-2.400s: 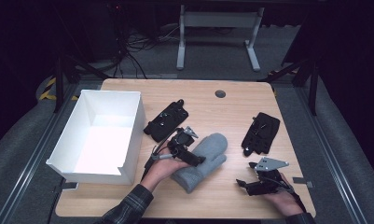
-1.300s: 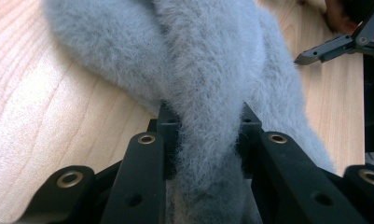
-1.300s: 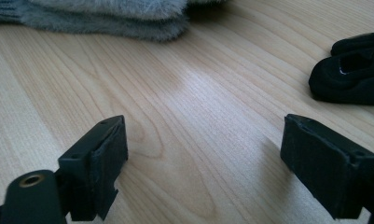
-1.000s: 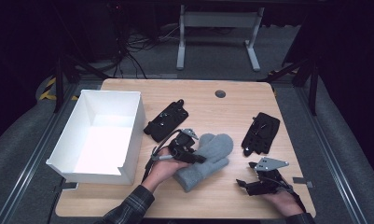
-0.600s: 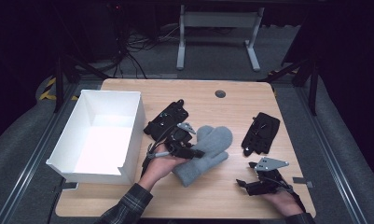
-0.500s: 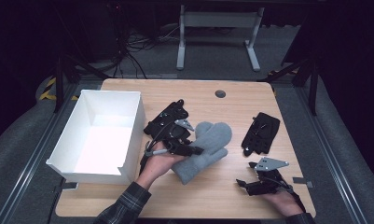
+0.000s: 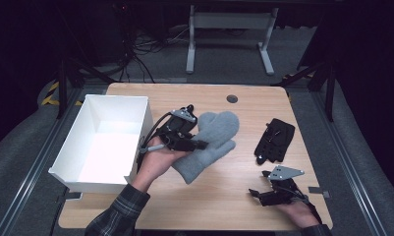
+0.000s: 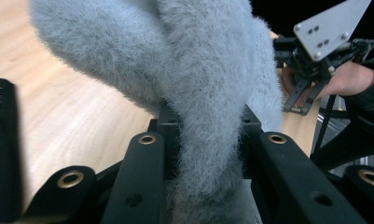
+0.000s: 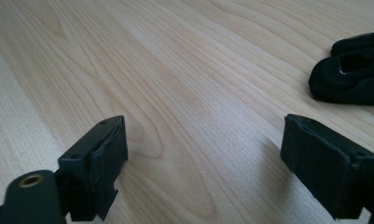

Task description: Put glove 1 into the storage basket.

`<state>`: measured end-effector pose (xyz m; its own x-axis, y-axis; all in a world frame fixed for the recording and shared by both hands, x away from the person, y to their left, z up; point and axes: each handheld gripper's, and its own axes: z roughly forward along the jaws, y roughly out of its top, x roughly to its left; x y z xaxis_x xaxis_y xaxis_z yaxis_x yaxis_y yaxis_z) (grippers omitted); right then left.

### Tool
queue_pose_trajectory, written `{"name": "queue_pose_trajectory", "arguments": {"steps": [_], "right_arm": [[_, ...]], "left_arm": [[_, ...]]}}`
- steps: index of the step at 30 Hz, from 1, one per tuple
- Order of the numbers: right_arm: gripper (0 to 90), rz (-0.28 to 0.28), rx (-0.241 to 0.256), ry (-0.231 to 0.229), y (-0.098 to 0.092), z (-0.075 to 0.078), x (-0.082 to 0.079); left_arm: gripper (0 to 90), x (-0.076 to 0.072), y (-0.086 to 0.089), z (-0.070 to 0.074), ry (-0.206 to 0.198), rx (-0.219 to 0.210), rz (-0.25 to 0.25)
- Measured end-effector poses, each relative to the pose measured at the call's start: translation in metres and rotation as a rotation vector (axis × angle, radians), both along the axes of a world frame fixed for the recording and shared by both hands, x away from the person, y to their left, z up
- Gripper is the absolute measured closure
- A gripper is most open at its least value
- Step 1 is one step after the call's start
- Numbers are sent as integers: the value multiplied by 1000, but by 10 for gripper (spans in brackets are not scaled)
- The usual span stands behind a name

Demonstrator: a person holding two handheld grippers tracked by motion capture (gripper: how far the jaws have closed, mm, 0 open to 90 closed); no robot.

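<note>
A fluffy grey mitten (image 7: 211,142) lies mid-table, its cuff end lifted by my left gripper (image 7: 197,143). That gripper is shut on the mitten; in the left gripper view the grey pile (image 8: 208,93) is pinched between the two jaws of my left gripper (image 8: 205,140). Near the front right edge my right gripper (image 7: 257,194) rests low and open. Between the pads of my right gripper (image 9: 203,154) there is just bare wood. A black glove (image 7: 275,140) lies flat at the right, apart from both grippers.
A white open box (image 7: 81,152) stands at the table's left edge, close beside my left hand. The black glove's edge (image 9: 352,70) shows ahead of the right gripper. A dark round hole (image 7: 232,99) sits at the table's far side. The right gripper (image 8: 310,70) shows far off.
My left gripper has carried the grey mitten leftward and farther back, toward the white box, covering the second black glove there. The right gripper has stayed put.
</note>
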<state>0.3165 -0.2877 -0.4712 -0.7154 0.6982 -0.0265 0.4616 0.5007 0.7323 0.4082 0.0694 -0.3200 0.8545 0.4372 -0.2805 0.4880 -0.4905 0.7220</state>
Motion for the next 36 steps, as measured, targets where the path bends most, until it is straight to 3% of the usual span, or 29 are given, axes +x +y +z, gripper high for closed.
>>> {"name": "queue_pose_trajectory", "arguments": {"steps": [12,20,29,36], "right_arm": [[150,1,-1,0,0,0,0],[150,1,-1,0,0,0,0],[149,1,0,1,0,0,0],[149,2,-1,1,0,0,0]], "left_arm": [[725,-1,36,39,-58,-9,51],[725,-3,69,57,-81,-19,101],[726,-7,110,64,-94,-24,178],[726,-9,139,60,-89,-22,242]]}}
